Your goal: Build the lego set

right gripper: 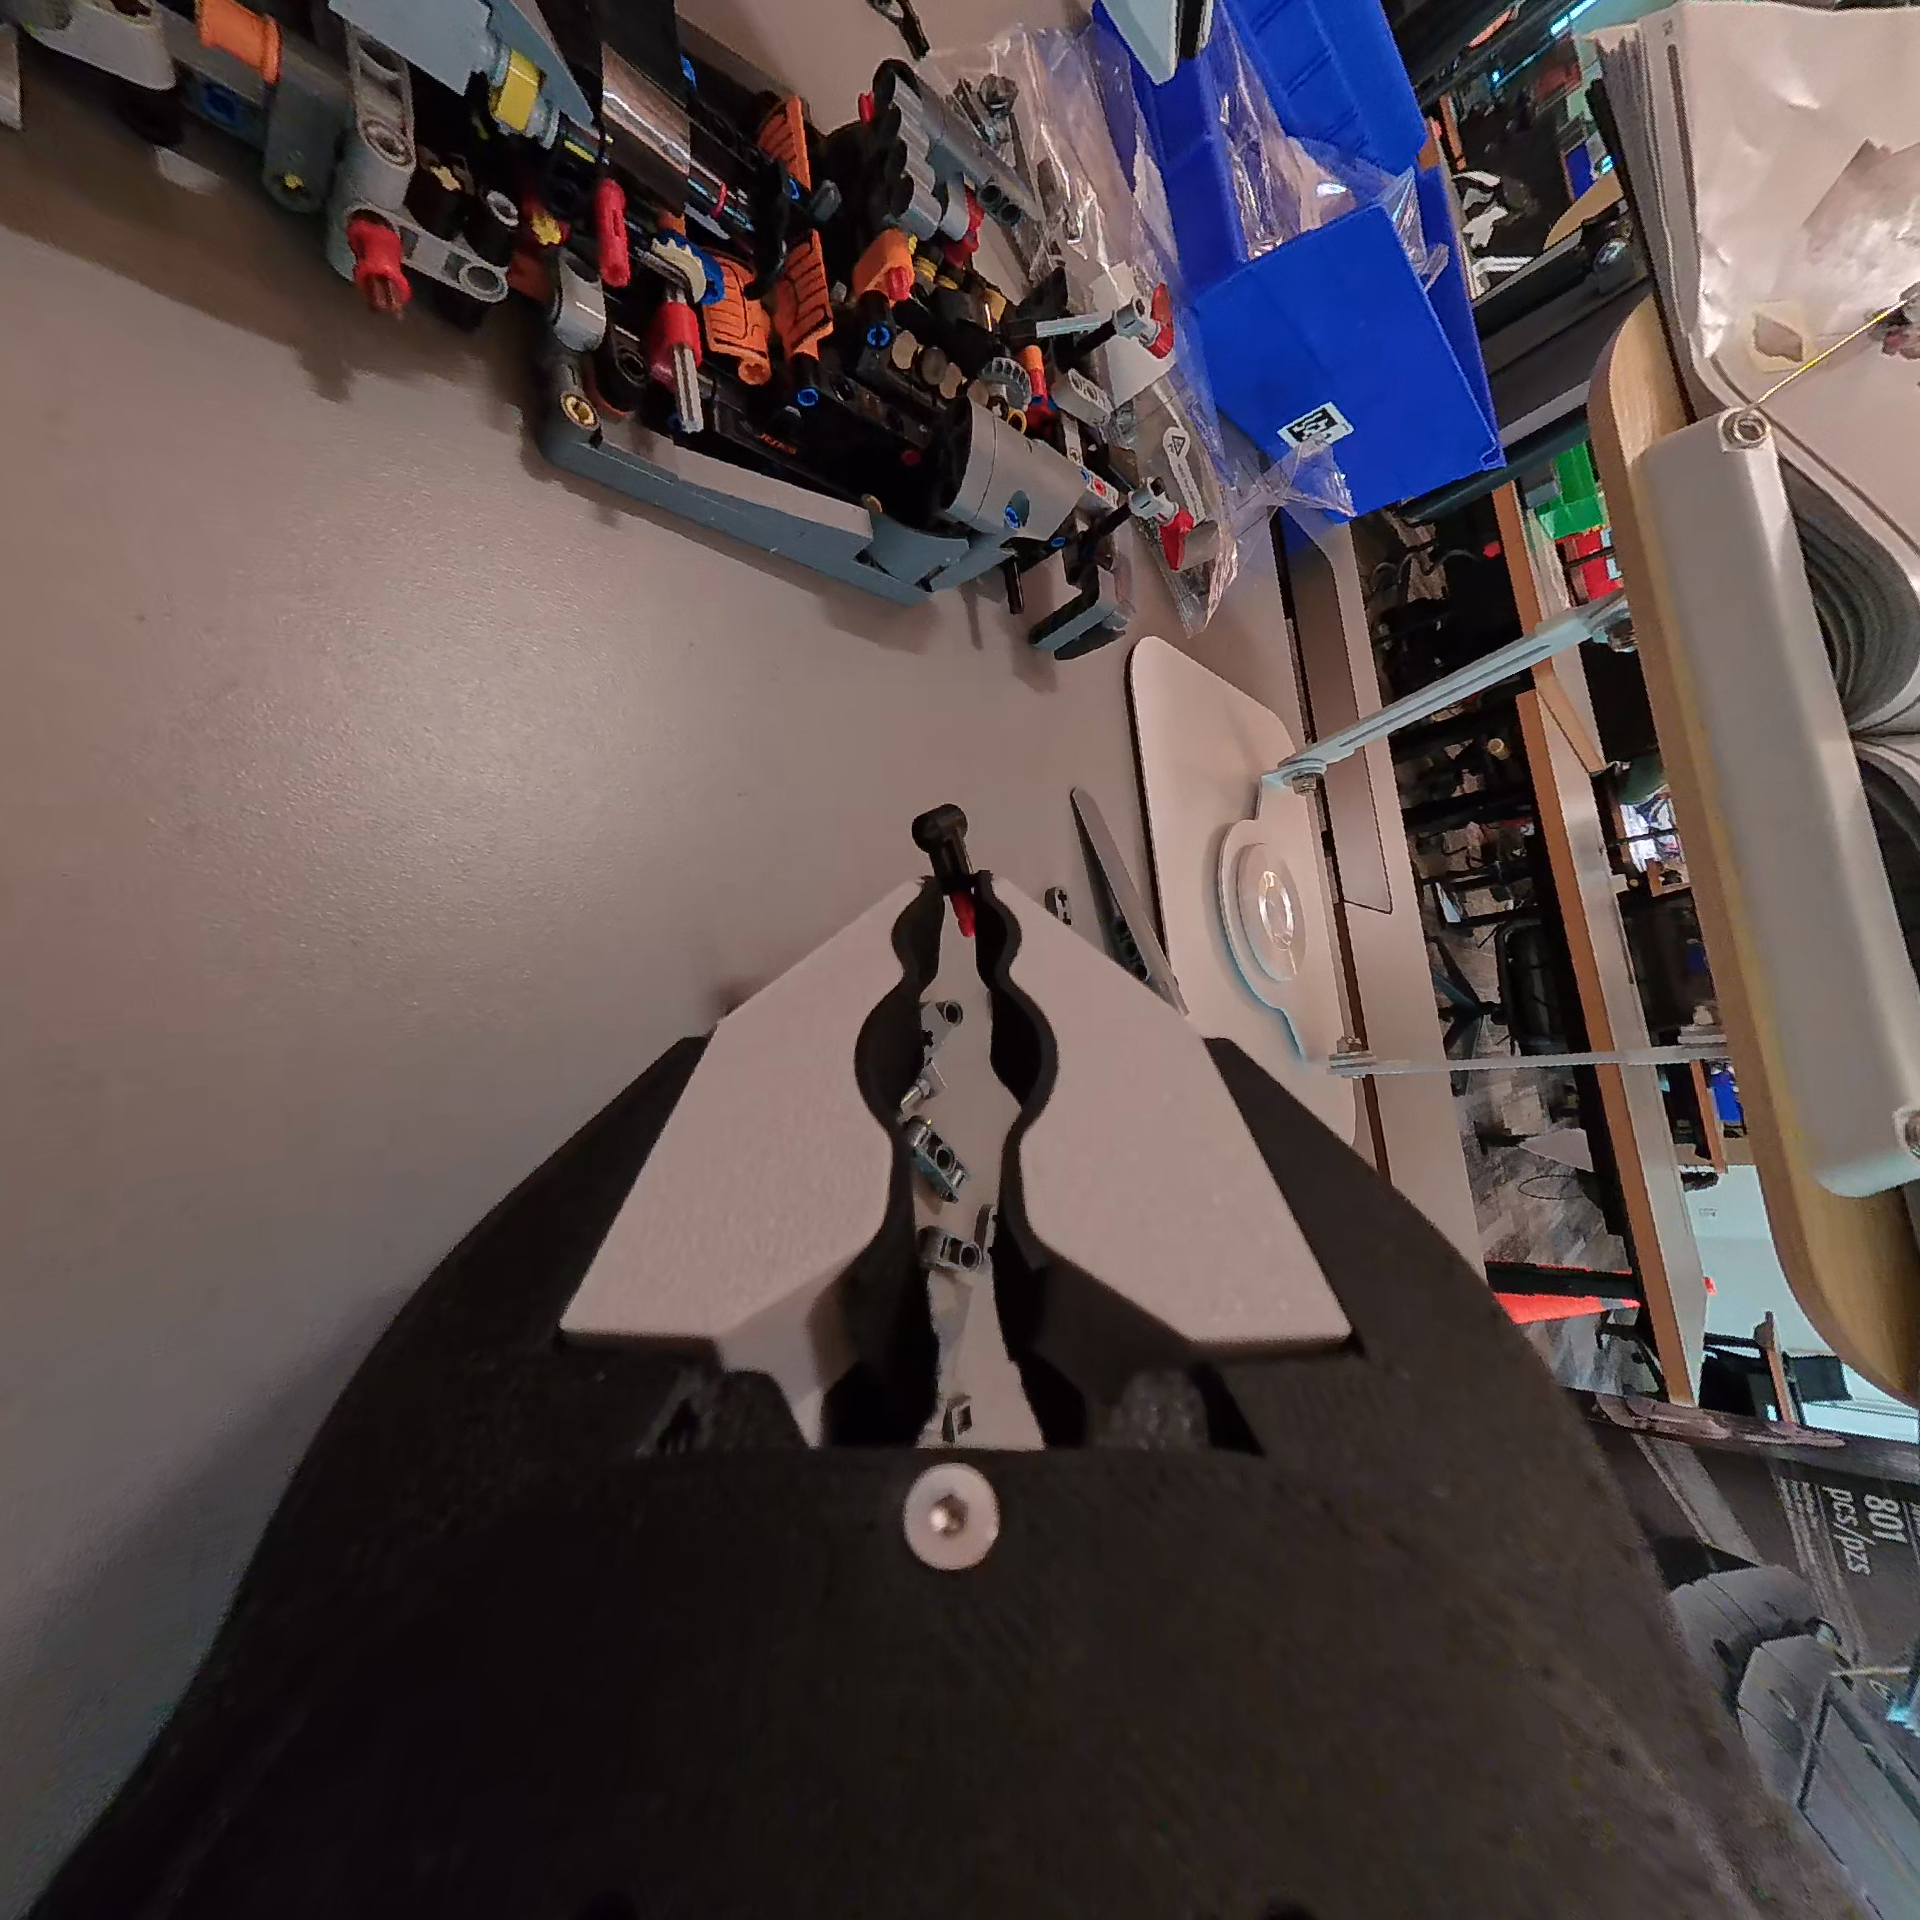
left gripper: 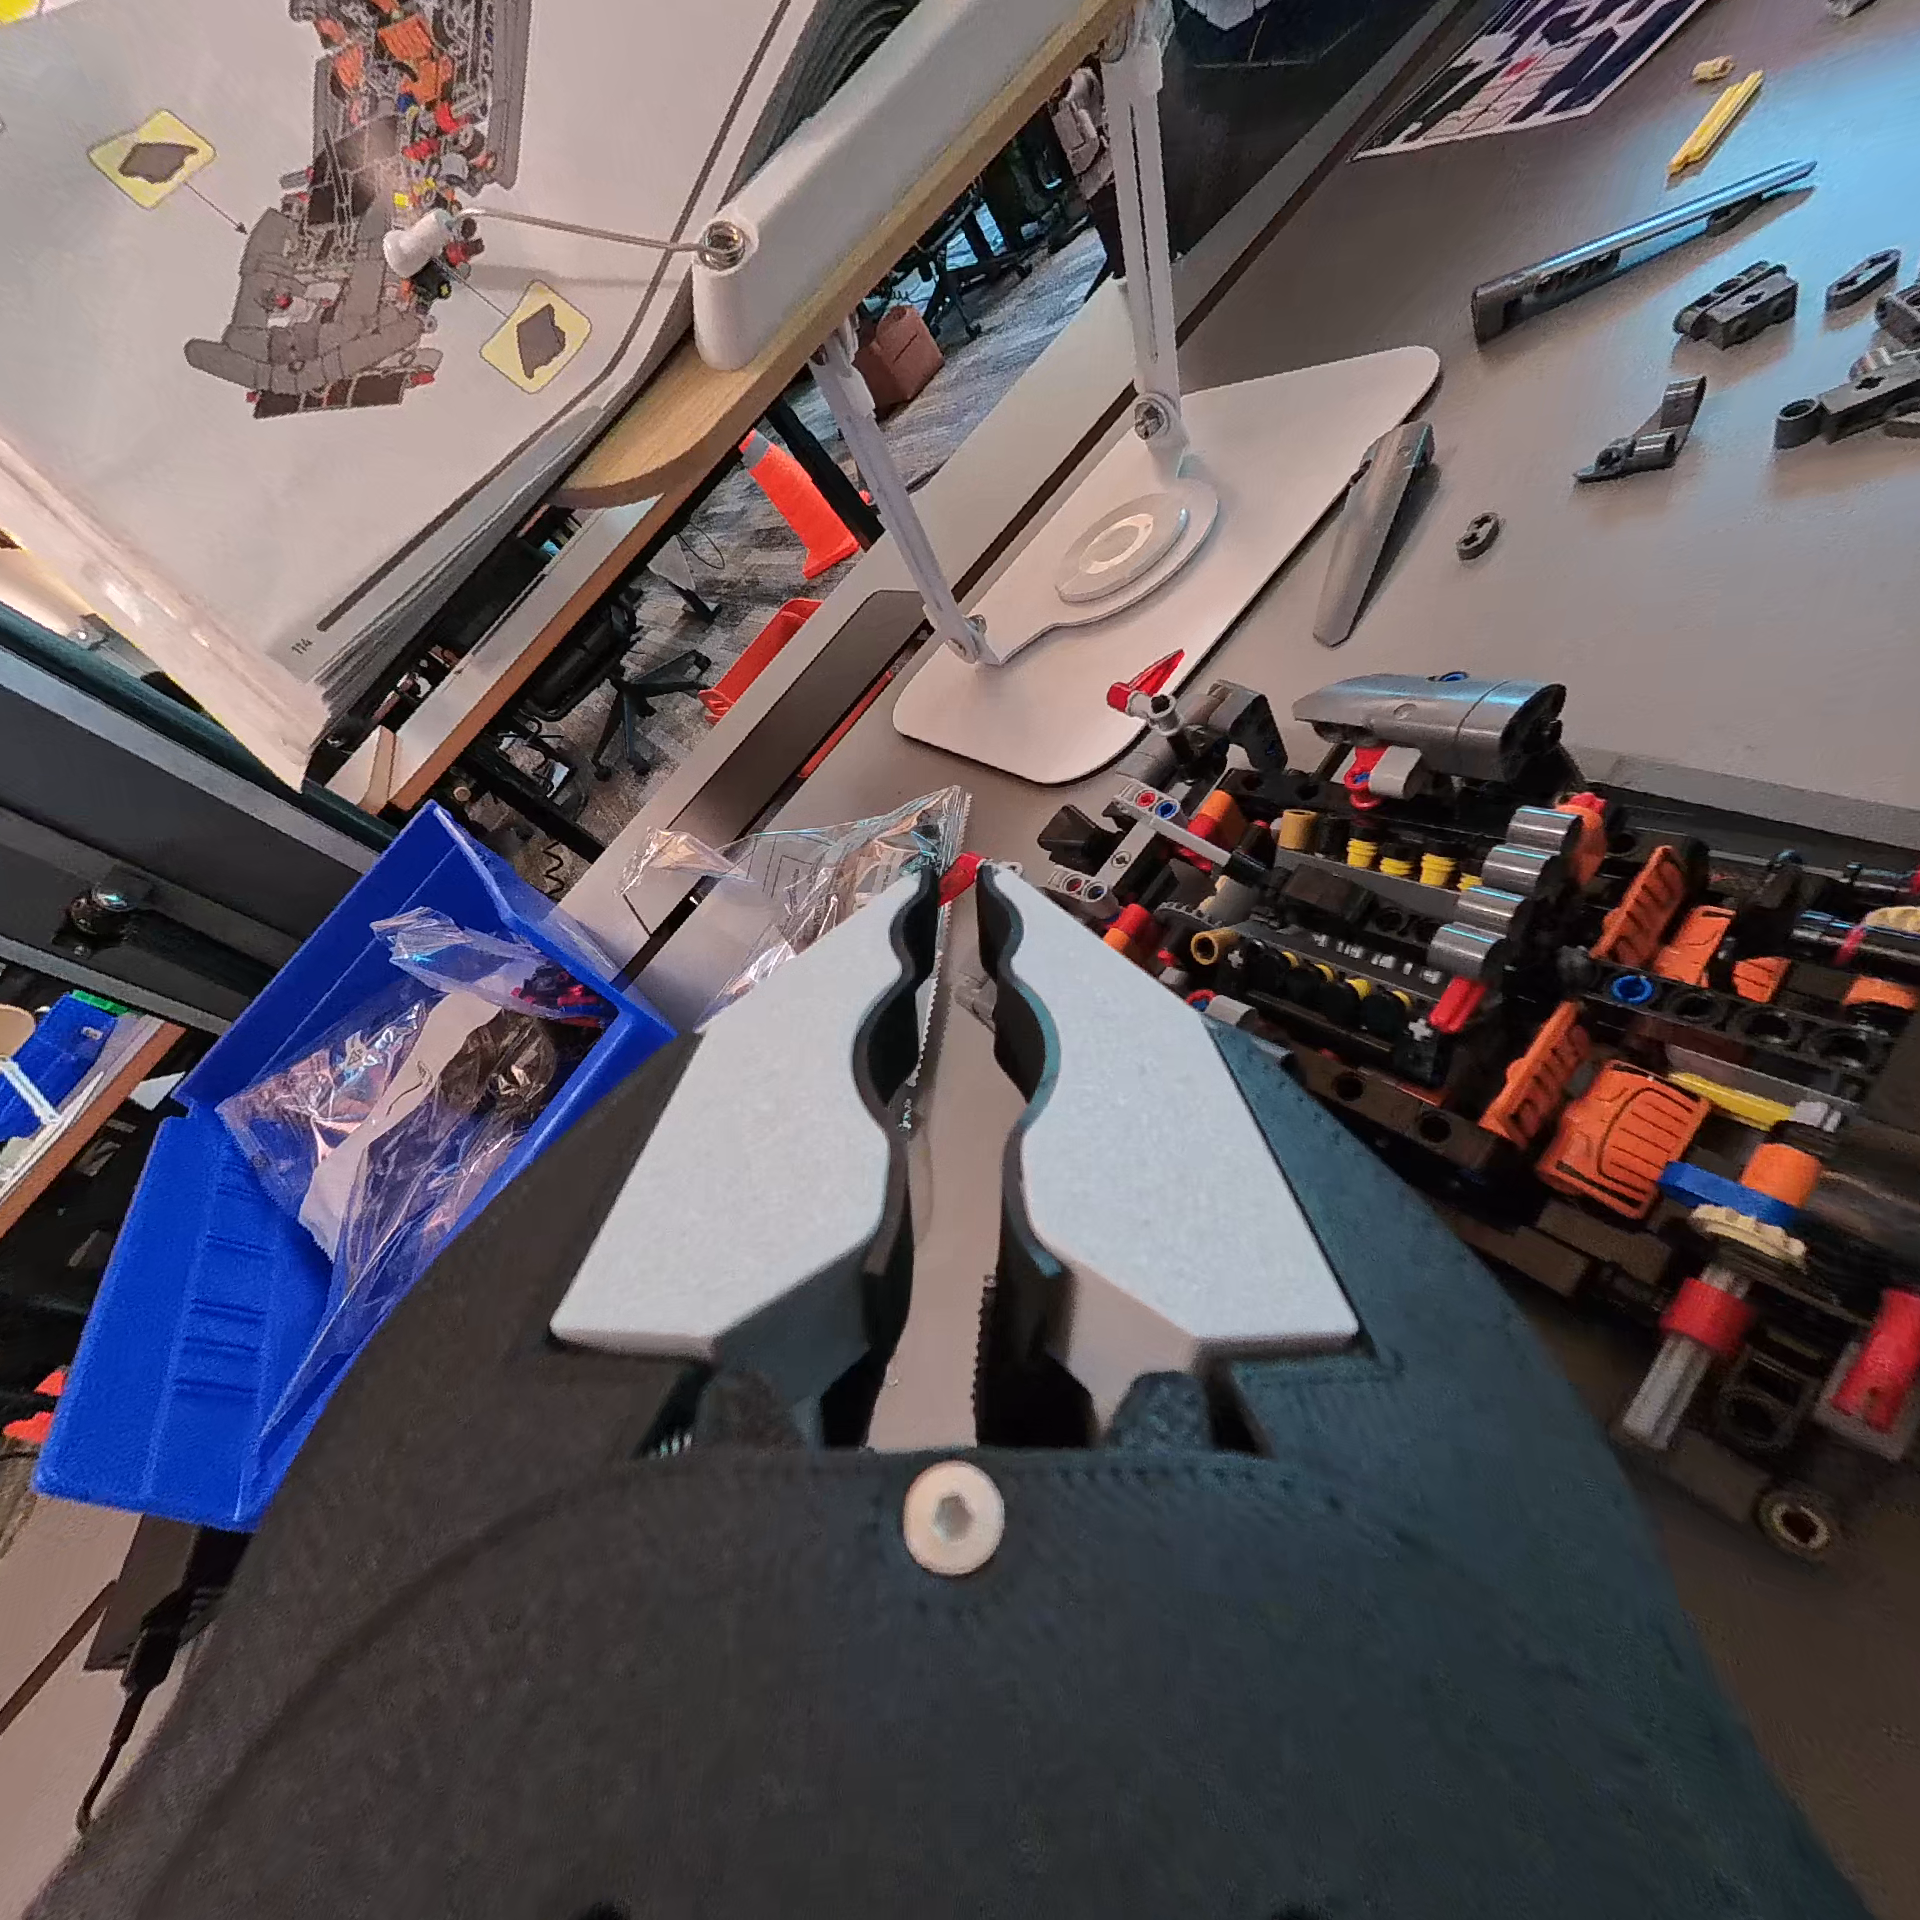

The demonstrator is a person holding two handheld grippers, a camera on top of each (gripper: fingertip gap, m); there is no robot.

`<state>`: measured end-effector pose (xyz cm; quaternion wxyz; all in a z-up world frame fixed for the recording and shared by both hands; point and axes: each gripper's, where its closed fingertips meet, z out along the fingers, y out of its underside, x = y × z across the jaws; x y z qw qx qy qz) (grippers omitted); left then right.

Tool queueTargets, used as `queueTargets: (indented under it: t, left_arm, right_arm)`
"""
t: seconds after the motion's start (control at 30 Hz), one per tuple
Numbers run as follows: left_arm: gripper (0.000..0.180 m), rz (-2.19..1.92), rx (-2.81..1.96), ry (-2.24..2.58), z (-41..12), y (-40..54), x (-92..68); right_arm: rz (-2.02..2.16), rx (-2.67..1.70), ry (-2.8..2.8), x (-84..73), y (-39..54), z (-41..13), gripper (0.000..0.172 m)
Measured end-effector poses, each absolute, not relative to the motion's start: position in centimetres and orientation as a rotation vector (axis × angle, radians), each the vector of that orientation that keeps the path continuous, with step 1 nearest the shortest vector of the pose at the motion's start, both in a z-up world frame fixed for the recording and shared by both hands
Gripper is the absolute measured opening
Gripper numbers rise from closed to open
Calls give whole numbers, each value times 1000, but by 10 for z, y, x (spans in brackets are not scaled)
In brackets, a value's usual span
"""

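My left gripper (left gripper: 958,883) is shut on a small red piece (left gripper: 958,875) pinched at its very tips. It hovers above the table between a clear plastic bag (left gripper: 810,862) and a large black, grey and orange brick model (left gripper: 1507,987). My right gripper (right gripper: 961,885) is shut on a small pin. The pin's black end (right gripper: 943,836) sticks out past the tips and its red end (right gripper: 963,914) lies between the pads. It is held over bare table, below the model (right gripper: 779,312) in this view. Small grey connectors (right gripper: 940,1143) lie on the table under its fingers.
A blue bin (left gripper: 260,1195) holding plastic bags sits at the table edge. A white stand base (left gripper: 1195,540) carries a raised board with an open instruction booklet (left gripper: 312,260). A long grey blade piece (left gripper: 1371,530) and loose dark grey parts (left gripper: 1745,301) lie on the table. Spacing between my two grippers at the tips: around 20 centimeters.
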<state>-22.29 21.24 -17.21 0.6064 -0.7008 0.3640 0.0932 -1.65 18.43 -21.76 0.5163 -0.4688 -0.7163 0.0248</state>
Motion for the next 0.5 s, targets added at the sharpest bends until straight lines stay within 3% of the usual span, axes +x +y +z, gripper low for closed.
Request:
queueTargets:
  t: [0.5]
  left_arm:
    - [5, 222, -1626, 848, -174, 213, -223]
  right_arm:
    - [45, -1110, -1717, -16, 184, -215, 3]
